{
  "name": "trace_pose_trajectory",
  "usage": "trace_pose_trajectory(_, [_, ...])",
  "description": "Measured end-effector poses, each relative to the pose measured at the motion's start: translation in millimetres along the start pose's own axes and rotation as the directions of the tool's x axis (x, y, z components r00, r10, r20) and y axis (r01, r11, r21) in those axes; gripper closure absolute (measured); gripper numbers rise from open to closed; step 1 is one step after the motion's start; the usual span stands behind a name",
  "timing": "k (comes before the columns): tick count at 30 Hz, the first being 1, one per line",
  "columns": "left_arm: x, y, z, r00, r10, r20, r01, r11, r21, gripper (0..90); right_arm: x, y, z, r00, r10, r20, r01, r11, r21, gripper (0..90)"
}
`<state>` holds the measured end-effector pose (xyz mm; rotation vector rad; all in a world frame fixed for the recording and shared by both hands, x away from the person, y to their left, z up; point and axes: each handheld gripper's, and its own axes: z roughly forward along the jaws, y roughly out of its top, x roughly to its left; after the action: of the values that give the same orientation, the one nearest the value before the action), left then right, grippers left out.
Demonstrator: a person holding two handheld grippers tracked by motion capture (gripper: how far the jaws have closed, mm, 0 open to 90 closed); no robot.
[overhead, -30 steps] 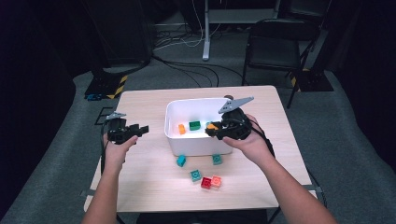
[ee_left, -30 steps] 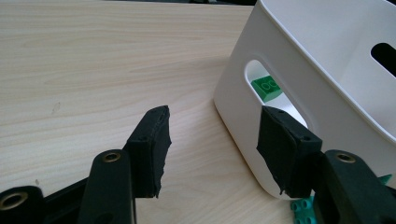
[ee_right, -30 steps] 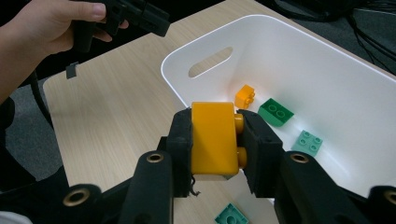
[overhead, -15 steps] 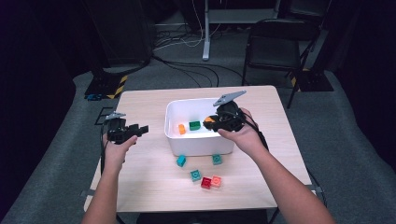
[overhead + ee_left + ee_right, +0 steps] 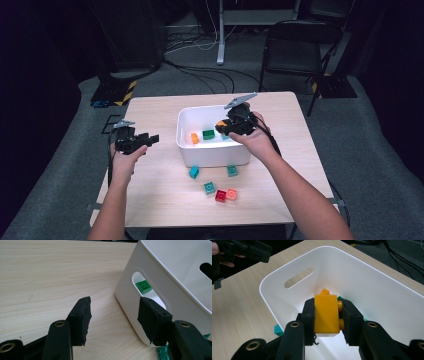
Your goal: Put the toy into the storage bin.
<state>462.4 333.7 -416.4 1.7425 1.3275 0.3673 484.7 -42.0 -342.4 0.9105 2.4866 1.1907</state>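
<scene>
- My right gripper (image 5: 327,315) is clamped on a yellow block (image 5: 326,315), held over the white bin (image 5: 274,302). If I let go from this height, I judge it could bounce off the orange block (image 5: 194,138) or green block (image 5: 208,134) already inside.
- The studs press one pad, so the hold looks uneven; the block might twist on release.
- My left gripper (image 5: 113,315) sits with jaws apart and nothing in them, just beside the bin wall; a careless nudge could shove the bin.
- Loose blocks (image 5: 220,190) wait on the table (image 5: 150,200) in front.
</scene>
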Motion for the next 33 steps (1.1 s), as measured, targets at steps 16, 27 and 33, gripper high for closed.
trace_pose_trajectory(16, [0.4, 0.1, -0.2, 1.0000, -0.001, 0.002, 0.001, 1.0000, -0.004, 43.5, -10.1, 3.0, 28.0, 0.9993, 0.015, 0.035, -0.016, 0.999, 0.050, 66.7])
trace_pose_trajectory(27, [0.8, -0.1, 0.3, 1.0000, -0.002, 0.002, 0.002, 1.0000, -0.004, 43.4, -6.0, 3.1, 30.6, 0.9988, 0.000, 0.049, -0.003, 0.999, 0.048, 60.1])
trace_pose_trajectory(33, [0.8, 0.0, -0.6, 1.0000, -0.004, 0.005, 0.004, 1.0000, -0.003, 43.4, 2.3, 2.2, 18.6, 0.9993, -0.013, 0.036, 0.012, 1.000, 0.014, 56.2])
